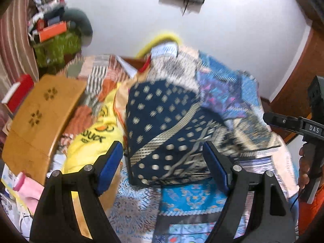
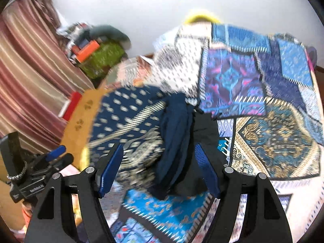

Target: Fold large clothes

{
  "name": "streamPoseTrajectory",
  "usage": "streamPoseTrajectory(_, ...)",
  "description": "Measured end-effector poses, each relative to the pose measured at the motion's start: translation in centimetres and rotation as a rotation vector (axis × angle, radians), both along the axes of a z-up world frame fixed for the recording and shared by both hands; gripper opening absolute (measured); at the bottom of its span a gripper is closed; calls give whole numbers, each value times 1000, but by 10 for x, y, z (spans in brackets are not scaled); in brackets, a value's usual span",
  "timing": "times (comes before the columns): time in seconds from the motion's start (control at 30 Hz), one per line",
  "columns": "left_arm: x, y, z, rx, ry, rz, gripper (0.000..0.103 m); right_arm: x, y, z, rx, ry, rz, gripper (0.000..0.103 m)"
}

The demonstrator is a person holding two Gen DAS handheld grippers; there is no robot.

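A navy garment (image 1: 166, 125) with cream dots and a striped, patterned border lies bunched on the patchwork bedspread (image 1: 192, 198). My left gripper (image 1: 163, 162) is open just in front of it, its blue pads (image 1: 110, 166) clear of the cloth. In the right wrist view the same garment (image 2: 129, 117) shows a plain navy fold (image 2: 174, 141) and black lining hanging between the fingers of my right gripper (image 2: 159, 168). That gripper is open, and the pads (image 2: 110, 172) do not press on the fabric. Both views are motion-blurred.
A yellow garment (image 1: 95, 135) printed "DUCK" lies left of the navy one, beside a wooden lap table (image 1: 40, 117). A red box (image 1: 20, 91) and striped curtain (image 2: 30, 70) are at the left. A cluttered green-covered pile (image 1: 56, 48) stands by the white wall. A hand (image 1: 303, 168) holds the other gripper.
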State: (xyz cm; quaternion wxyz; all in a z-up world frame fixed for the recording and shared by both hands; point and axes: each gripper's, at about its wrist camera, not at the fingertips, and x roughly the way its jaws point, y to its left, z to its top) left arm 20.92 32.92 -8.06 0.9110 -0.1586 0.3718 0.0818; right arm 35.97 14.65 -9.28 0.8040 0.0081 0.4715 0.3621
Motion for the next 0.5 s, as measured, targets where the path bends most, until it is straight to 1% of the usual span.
streamPoseTrajectory(0.13,-38,-25,54,49,-121,-12,81,-43,-17,56,65,-128,21,70)
streamPoseTrajectory(0.27,-82,-55,103,107,-253,-18,81,-96,-41,108,145,-288,26,70)
streamPoseTrajectory(0.4,-133,-90,144,163,-406,-17,81,-147,-65,144,213,-435,18,70)
streamPoseTrajectory(0.5,-171,-118,165,233,-520,-2,81,-186,-81,161,248,-546,3,70)
